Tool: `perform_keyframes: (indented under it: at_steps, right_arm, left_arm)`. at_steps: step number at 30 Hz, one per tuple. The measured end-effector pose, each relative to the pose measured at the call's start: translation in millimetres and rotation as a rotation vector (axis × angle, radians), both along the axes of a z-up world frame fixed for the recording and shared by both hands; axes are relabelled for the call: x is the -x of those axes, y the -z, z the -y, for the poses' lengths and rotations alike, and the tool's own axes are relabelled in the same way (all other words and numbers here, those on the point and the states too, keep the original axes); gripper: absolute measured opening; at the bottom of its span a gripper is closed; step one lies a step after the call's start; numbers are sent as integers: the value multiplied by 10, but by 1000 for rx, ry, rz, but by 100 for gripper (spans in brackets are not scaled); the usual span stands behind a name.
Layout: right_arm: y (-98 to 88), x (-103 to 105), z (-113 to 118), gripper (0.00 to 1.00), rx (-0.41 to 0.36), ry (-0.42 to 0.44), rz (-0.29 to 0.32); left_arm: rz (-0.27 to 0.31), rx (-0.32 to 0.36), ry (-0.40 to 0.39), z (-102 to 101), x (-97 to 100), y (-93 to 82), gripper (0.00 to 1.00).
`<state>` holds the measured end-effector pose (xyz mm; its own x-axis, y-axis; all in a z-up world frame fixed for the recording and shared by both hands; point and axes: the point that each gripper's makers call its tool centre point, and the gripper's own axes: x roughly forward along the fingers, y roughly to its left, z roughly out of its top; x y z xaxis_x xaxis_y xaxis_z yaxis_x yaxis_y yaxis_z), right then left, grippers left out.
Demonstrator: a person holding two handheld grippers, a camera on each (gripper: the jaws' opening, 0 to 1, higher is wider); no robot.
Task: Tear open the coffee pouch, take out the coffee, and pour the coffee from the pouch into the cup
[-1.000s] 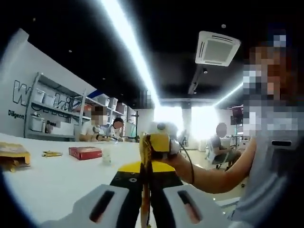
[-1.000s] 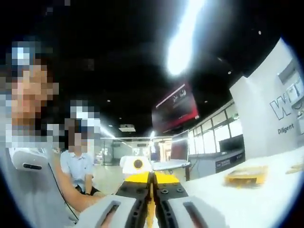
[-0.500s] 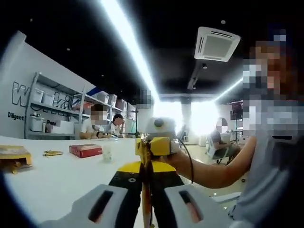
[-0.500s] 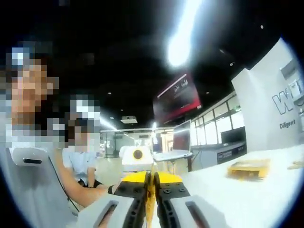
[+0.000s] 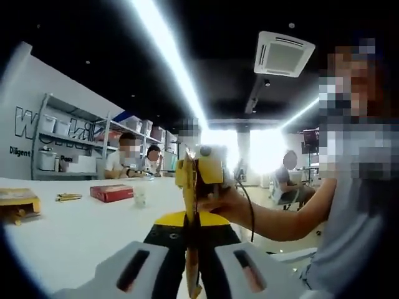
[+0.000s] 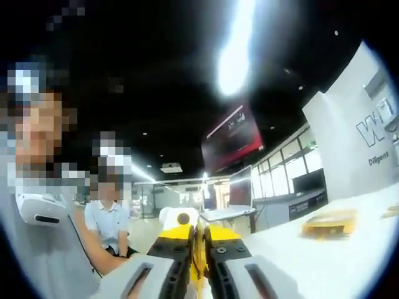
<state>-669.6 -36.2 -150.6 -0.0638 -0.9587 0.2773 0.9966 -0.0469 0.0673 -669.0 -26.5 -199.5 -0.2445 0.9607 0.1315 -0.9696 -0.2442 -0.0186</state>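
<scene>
1. Two grippers face each other, both clamped on the same yellow coffee pouch point(image 5: 189, 205), held up in the air above the white table point(image 5: 68, 233)
2. White table: spreads out below and to the left of the left gripper point(image 5: 191, 274); in the right gripper view it runs off to the right of the jaws point(image 6: 312, 261)
3. Person: sits right of the left gripper, forearm reaching in toward the pouch; a hand point(image 5: 221, 202) wraps the other gripper's body just past the pouch
4. Left gripper: jaws closed edge-on onto the pouch, which rises as a thin vertical strip from between the fingertips up to the yellow body of the opposite gripper
5. Right gripper point(image 6: 198, 274): jaws pinched together on the pouch edge point(image 6: 199, 265), a narrow yellow sliver between them; the opposite gripper's yellow body sits directly ahead, touching the far end of the pouch
6. Yellow box point(image 5: 17, 202): flat on the table, well left of the left gripper; seen to the right of the right gripper's jaws point(image 6: 329, 222)
7. Red box point(image 5: 111, 193): on the table ahead-left of the left gripper, beyond the yellow box
8. Cup point(image 5: 141, 197): small and pale, on the table just right of the red box, well apart from the pouch
9. Small yellow sachets point(image 5: 67, 197): on the table between the yellow box and the red box, too small to read
</scene>
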Motion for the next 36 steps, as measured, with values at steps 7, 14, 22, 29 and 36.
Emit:
perform_keyframes:
  at_steps: [7, 14, 22, 29, 36]
  right_arm:
    - [55, -59, 68, 10, -41, 15, -29]
    - [59, -23, 33, 3, -64, 38, -23]
    - [36, -41, 0, 4, -36, 6, -8]
    - [51, -24, 16, 17, -30, 26, -36]
    - [173, -30, 70, 6, -77, 27, -20]
  left_arm:
    - [15, -5, 1, -21, -3, 9, 7]
    - [-26, 17, -6, -129, -75, 59, 21]
    - [-15, 31, -6, -129, -88, 99, 13]
    - [44, 1, -29, -88, -31, 69, 8]
    - [2, -21, -23, -84, -52, 35, 12]
